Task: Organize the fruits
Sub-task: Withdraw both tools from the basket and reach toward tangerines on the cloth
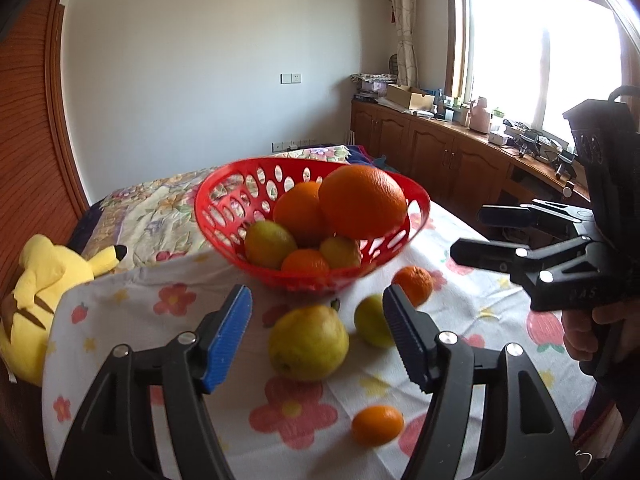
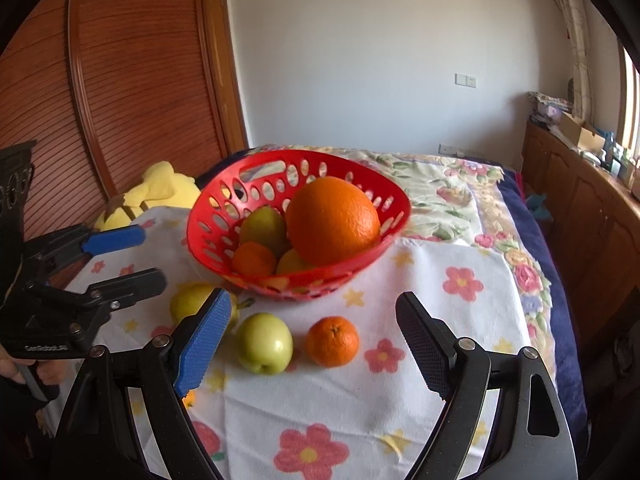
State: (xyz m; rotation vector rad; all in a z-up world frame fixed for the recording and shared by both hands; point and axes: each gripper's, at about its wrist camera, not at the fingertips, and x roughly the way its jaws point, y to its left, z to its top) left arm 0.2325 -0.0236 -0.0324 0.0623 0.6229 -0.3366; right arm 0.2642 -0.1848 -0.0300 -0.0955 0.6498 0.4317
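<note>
Pear (image 1: 307,342) between parted left tongs (image 1: 318,336)

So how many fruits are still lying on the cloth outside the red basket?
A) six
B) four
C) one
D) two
B: a pear, a green apple and two small oranges lie on the cloth, outside the basket.

Daylight floods in from the window (image 1: 540,40) at the upper right of the left wrist frame, blown out to pure white glare. The room is bright, with soft shadows beneath the red basket (image 1: 224,200) and loose fruit. Both fisheye views bow straight lines and darken at the corners. The fruit looks slightly soft with motion blur.
</note>
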